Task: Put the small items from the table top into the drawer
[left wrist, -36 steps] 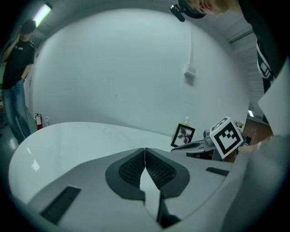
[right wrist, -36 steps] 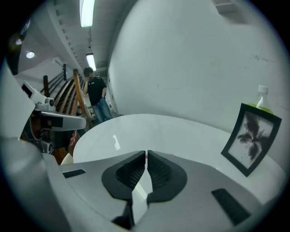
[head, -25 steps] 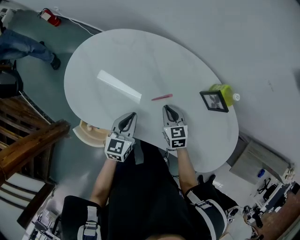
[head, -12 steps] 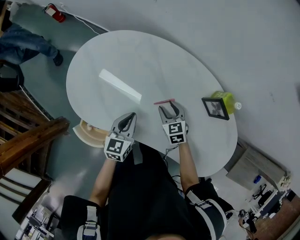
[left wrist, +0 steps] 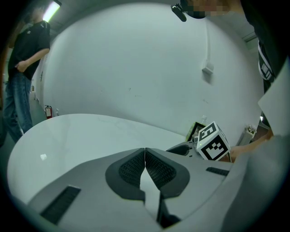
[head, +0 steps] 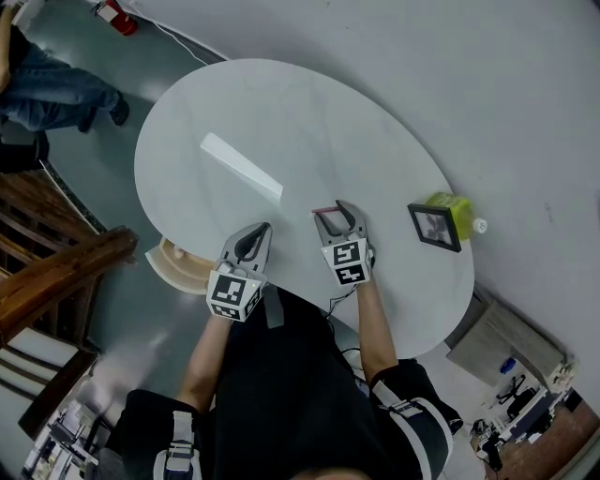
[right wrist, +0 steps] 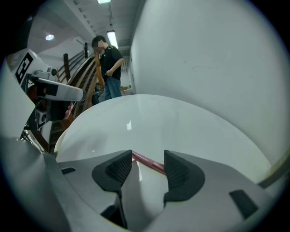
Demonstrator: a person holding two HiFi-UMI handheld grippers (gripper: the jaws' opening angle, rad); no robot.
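A thin pink pen [head: 325, 208] [right wrist: 147, 163] lies on the round white table [head: 281, 122]. My right gripper [head: 335, 217] [right wrist: 148, 166] sits low over the table, its jaws opening. The pen lies crosswise just at its fingertips and the pads do not press on it. My left gripper [head: 251, 240] [left wrist: 145, 152] rests at the table's near edge, shut with nothing in it. A beige drawer [head: 178, 265] pokes out below the table edge, left of the left gripper.
A black picture frame [head: 434, 226] and a yellow-green bottle [head: 450, 206] stand at the table's right end. A person [head: 56, 89] stands at the far left, by wooden stairs [head: 47, 272]. A red fire extinguisher [head: 114, 14] stands on the floor.
My right gripper moved forward to the pink pen and its jaws went from shut to open around the pen's near side. The left gripper stayed in place.
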